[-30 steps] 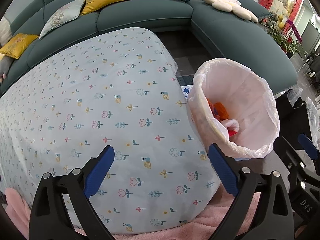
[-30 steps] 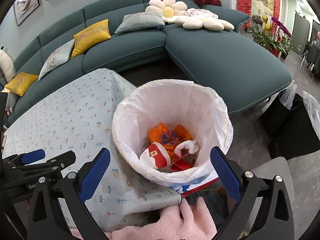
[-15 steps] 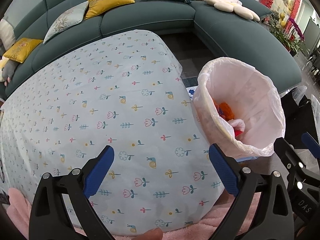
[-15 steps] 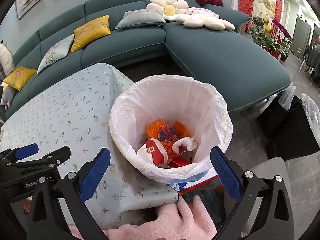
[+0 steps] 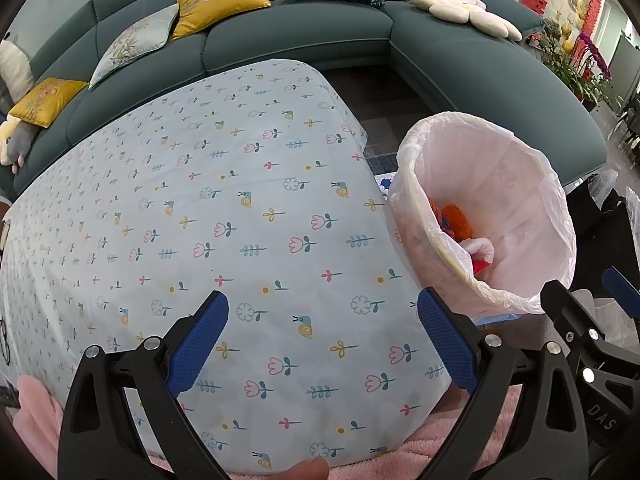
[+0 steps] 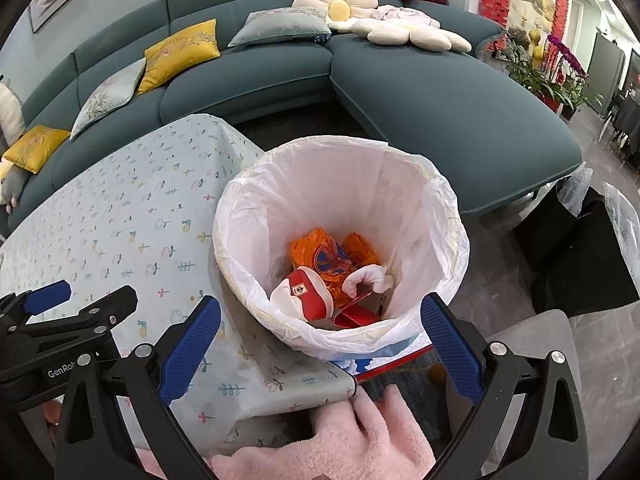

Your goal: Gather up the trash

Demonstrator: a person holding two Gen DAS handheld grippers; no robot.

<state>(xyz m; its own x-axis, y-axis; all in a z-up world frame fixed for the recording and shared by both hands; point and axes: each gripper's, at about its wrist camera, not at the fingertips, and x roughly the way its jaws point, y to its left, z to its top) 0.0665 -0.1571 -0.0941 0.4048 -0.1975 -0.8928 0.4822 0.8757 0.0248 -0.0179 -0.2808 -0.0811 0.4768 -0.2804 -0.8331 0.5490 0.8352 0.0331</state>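
A bin lined with a white plastic bag (image 6: 404,200) stands just off the table's right end; it also shows in the left wrist view (image 5: 516,184). Inside lie orange wrappers (image 6: 332,252), a red and white pack (image 6: 306,294) and crumpled white paper (image 6: 366,278). My right gripper (image 6: 320,344) is open and empty, held above the bin's near rim. My left gripper (image 5: 322,340) is open and empty, above the table covered with a flowered cloth (image 5: 224,208). The left gripper also shows at the left of the right wrist view (image 6: 76,312).
A teal corner sofa (image 6: 420,96) with yellow and grey cushions (image 6: 180,54) wraps around the far side. Flower-shaped pillows (image 6: 384,28) lie on it. Black bags (image 6: 580,256) stand on the floor to the right. Pink fluffy fabric (image 6: 340,440) lies at the near edge.
Both grippers have drifted slightly; the bin sits a little higher and further right in the right wrist view. Both stay open and empty.
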